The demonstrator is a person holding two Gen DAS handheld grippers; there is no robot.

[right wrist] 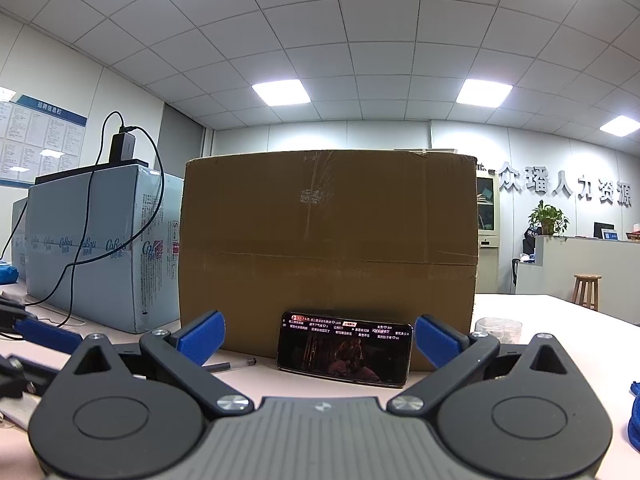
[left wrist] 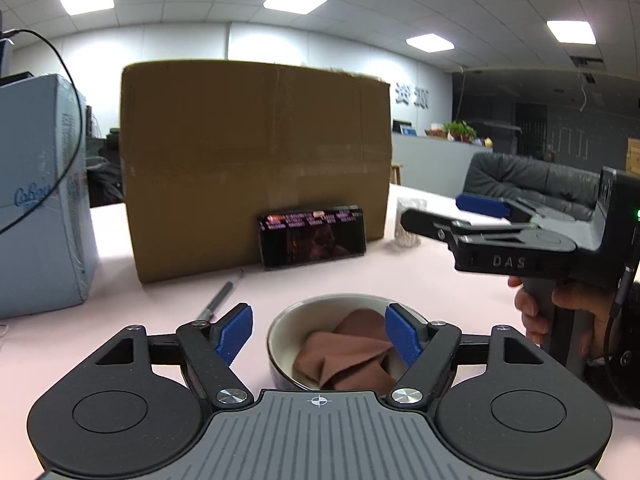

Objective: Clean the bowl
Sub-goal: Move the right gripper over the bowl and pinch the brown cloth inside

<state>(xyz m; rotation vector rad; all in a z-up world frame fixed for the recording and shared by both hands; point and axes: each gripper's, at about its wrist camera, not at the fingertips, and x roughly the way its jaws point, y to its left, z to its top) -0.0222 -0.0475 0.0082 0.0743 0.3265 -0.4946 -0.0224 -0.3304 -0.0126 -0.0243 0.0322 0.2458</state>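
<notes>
A pale bowl (left wrist: 288,320) with a dark rim sits on the pink table, just beyond my left gripper (left wrist: 320,336). A crumpled brown cloth (left wrist: 344,352) lies inside it. The left gripper is open and empty; its right blue pad stands over the bowl's right rim, its left pad is to the left of the bowl. My right gripper (right wrist: 318,338) is open and empty, held above the table facing the box. It also shows in the left wrist view (left wrist: 448,216), at the right and higher than the bowl. The bowl is out of the right wrist view.
A big cardboard box (left wrist: 256,168) stands at the back with a lit phone (left wrist: 312,238) leaning on it. A pale blue carton (left wrist: 36,196) with a cable is at the left. A pen (left wrist: 218,300) lies left of the bowl. A clear container (left wrist: 410,222) is right of the box.
</notes>
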